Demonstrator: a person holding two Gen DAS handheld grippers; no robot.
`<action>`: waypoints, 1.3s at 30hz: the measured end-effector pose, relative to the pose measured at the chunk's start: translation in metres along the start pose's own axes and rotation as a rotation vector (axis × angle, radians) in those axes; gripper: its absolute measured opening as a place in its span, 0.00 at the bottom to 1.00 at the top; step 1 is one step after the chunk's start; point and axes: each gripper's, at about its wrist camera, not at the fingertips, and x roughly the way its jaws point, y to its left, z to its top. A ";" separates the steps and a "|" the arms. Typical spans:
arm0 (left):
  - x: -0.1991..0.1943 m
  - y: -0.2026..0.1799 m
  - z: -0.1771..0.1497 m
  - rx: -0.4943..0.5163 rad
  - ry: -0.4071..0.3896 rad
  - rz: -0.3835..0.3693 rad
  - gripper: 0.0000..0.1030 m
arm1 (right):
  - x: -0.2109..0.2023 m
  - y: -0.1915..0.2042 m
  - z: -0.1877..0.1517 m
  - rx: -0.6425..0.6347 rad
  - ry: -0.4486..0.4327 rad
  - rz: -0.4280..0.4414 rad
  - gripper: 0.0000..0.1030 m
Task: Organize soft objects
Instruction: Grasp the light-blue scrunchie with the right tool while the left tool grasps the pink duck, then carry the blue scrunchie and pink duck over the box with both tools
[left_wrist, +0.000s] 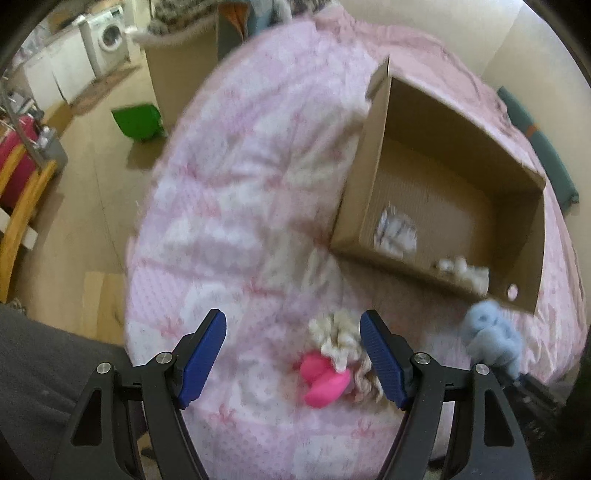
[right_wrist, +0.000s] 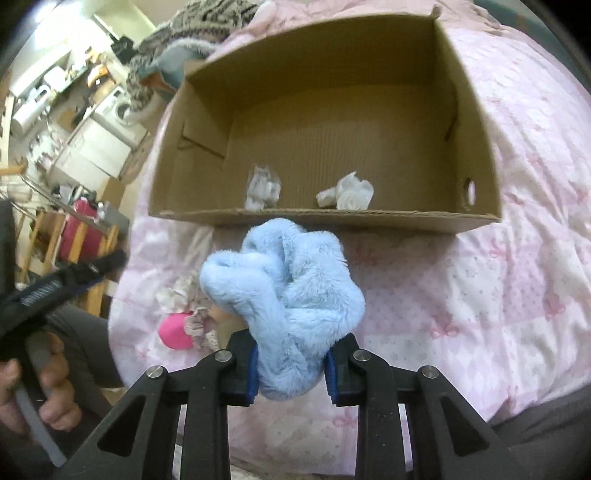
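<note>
My right gripper (right_wrist: 290, 373) is shut on a fluffy light-blue soft toy (right_wrist: 284, 291) and holds it above the pink bedspread, just in front of the cardboard box (right_wrist: 332, 216). The toy also shows in the left wrist view (left_wrist: 493, 338). Two white soft items (right_wrist: 263, 188) (right_wrist: 347, 194) lie inside the box near its front wall. My left gripper (left_wrist: 293, 354) is open above the bedspread. A cream ruffled item (left_wrist: 338, 338) and a pink soft item (left_wrist: 323, 380) lie between its fingers, close to the right finger (left_wrist: 382, 360).
The box (left_wrist: 373, 170) sits on a pink patterned bedspread (left_wrist: 229, 206). Left of the bed is wooden floor with a green bin (left_wrist: 138, 122), a tall cardboard box (left_wrist: 177, 70), a washing machine (left_wrist: 107, 37) and a wooden chair (left_wrist: 22, 206).
</note>
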 end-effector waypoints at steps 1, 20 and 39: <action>0.005 -0.001 -0.002 0.009 0.029 -0.008 0.70 | -0.002 0.001 -0.001 0.002 -0.008 0.007 0.28; 0.068 -0.042 -0.034 0.168 0.307 -0.015 0.32 | -0.012 -0.018 -0.004 0.045 -0.016 0.035 0.28; 0.021 -0.014 -0.053 0.149 0.216 0.040 0.21 | -0.014 -0.016 -0.004 0.052 -0.016 0.027 0.28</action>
